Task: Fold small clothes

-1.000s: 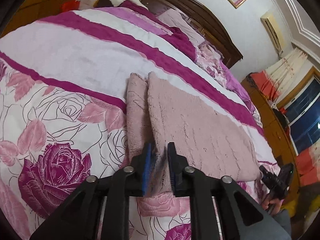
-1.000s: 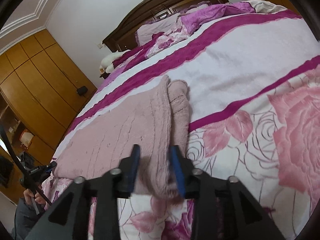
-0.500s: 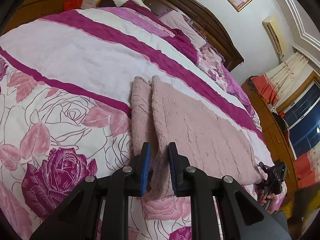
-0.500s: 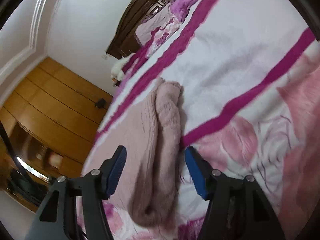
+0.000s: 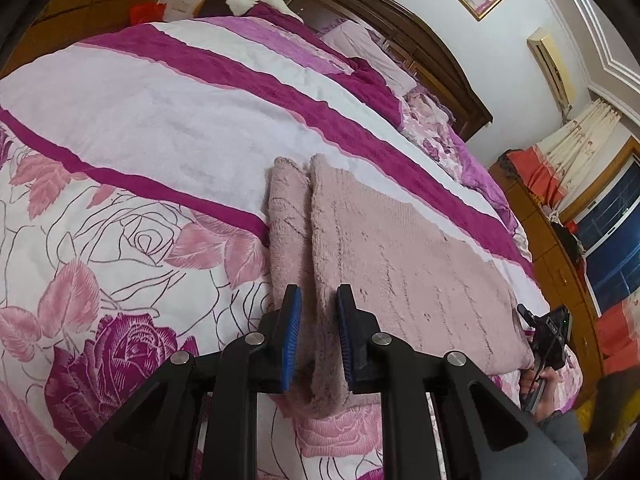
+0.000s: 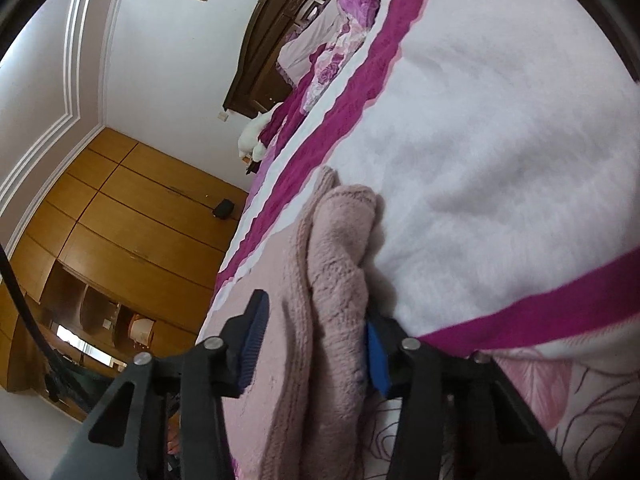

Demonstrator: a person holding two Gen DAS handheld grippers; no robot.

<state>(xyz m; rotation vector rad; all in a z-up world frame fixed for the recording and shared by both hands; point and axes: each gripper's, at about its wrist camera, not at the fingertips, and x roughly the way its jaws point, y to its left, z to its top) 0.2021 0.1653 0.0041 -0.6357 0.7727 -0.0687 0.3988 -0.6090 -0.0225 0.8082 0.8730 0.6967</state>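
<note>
The pink sweater (image 5: 400, 264) lies flat on the bed (image 5: 160, 128), its rolled edge running straight away from both claws. The left claw (image 5: 316, 332) pinches that edge; the right claw (image 6: 312, 344) has just been closing around it (not clearly pressing yet).

Left gripper (image 5: 318, 336) points downward, jaws clamped; right gripper (image 6: 316, 344) is rolled, jaws just closing.
</note>
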